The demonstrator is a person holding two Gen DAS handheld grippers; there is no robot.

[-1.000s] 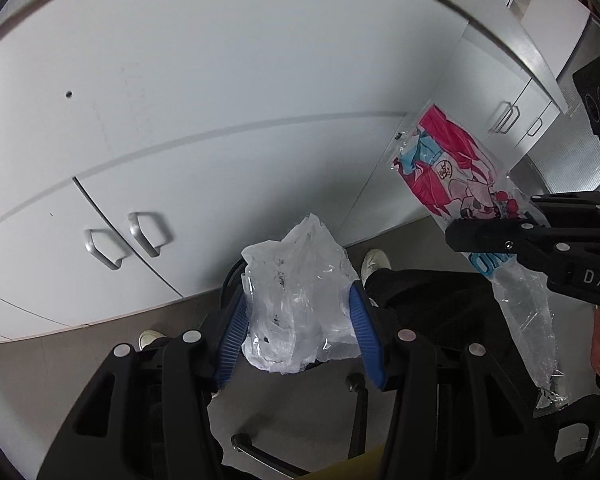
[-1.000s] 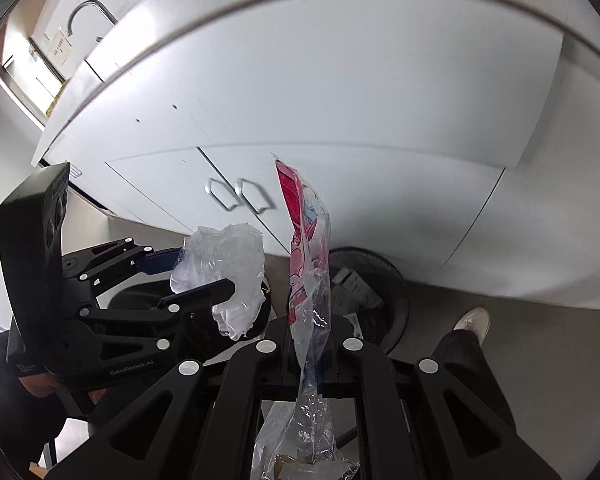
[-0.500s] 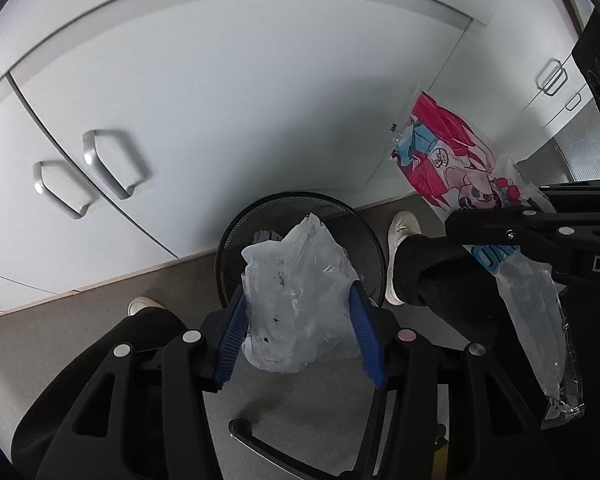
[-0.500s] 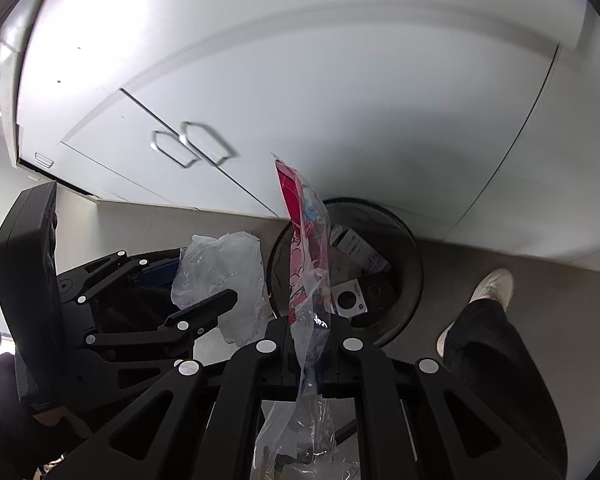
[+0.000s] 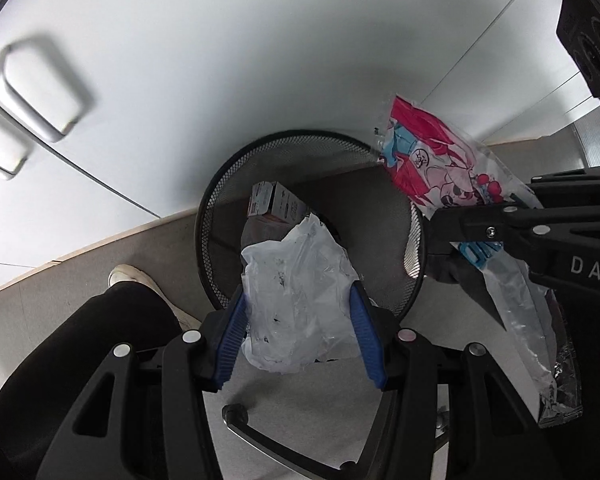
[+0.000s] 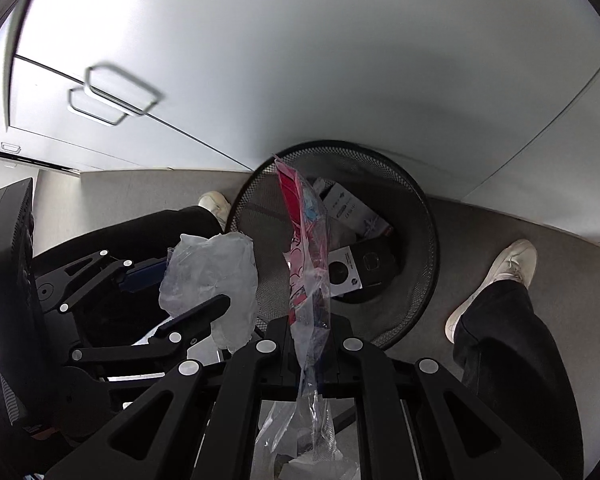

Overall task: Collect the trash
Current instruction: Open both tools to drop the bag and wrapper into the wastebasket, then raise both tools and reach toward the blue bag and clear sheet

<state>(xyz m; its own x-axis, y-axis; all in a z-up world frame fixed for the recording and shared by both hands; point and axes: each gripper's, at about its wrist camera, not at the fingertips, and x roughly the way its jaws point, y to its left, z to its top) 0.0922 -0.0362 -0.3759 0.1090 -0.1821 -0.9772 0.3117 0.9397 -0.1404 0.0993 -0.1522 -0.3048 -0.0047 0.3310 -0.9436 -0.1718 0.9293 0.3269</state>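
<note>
My left gripper [image 5: 300,316] is shut on a crumpled clear plastic bag [image 5: 296,292] and holds it over the near rim of a black mesh waste bin [image 5: 220,200]. The bag also shows in the right wrist view [image 6: 216,276]. My right gripper [image 6: 310,324] is shut on a red, pink and blue printed wrapper [image 6: 306,248], held upright above the bin [image 6: 416,292]. From the left wrist view the wrapper [image 5: 432,168] hangs at the bin's right rim. The bin holds small boxes [image 6: 356,212] and a dark packet [image 6: 364,268].
White cabinet doors with metal handles [image 5: 40,84] stand right behind the bin. The person's black trouser legs and white shoes [image 6: 496,280] flank the bin on the grey floor. A chair base [image 5: 260,440] lies below the left gripper.
Both grippers have tilted down and moved closer to the bin, which now fills the centre of both views. Each still holds its piece of trash.
</note>
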